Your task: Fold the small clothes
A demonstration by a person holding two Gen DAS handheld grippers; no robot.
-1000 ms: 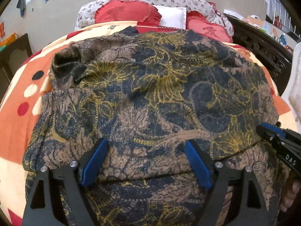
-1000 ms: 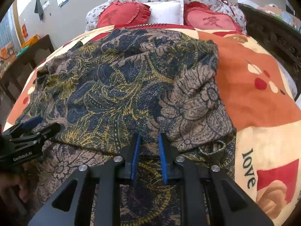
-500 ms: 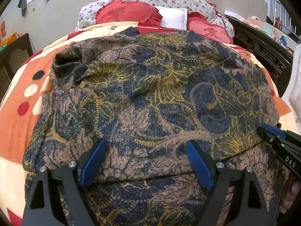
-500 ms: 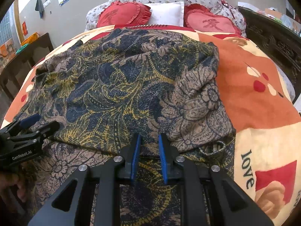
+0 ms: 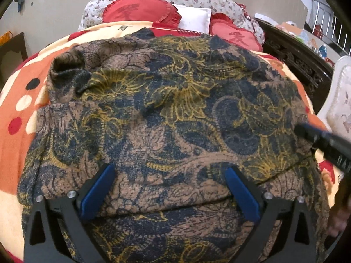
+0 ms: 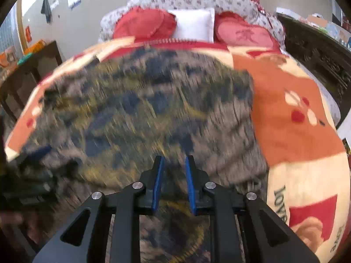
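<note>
Hovering wide apart over the near fold, the left tool has just been spreading its blue pads, and they rest on the cloth without pinching it. Beneath lies the brown, navy and mustard floral-print garment, folded over itself, spread across the middle of the bed from its near edge. Over at the garment's right side, the right tool has just been easing open; a narrow gap shows between its pads, nothing pinched, though that view is blurred. Farther back, the orange-and-cream patterned blanket, then two red ruffled cushions flanking a white pillow at the head of the bed.
</note>
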